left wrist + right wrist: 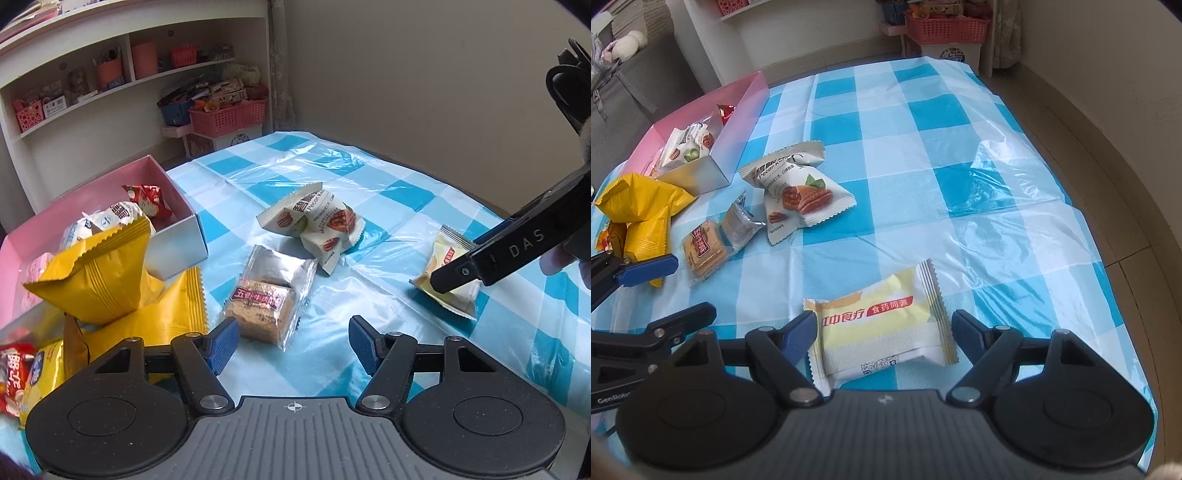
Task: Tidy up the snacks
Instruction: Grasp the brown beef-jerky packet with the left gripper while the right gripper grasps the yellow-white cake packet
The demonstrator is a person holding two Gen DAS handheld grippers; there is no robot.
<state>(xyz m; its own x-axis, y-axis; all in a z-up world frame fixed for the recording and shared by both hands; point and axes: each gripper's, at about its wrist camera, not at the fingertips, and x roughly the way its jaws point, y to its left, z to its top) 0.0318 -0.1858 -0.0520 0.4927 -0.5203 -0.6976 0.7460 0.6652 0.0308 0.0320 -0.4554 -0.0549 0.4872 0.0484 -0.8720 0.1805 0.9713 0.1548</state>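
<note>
Fingers (pixel 971 338) of the right gripper (pixel 884 334) stand spread around the yellow-and-white snack packet (pixel 882 332), well apart from the pink box (pixel 742 107), so closing on its slippery crimped ends may buckle or squirt it loose.

Soft daylight, glare on tablecloth (pixel 1004 177); sharp focus, fisheye-bent edges.

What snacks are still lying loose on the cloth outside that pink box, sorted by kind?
Yellow bags: 2
White pecan packs: 2
Clear biscuit pack: 1
Pale yellow pack: 1
Half-hidden packs at the edge: 2
Total: 8
</note>
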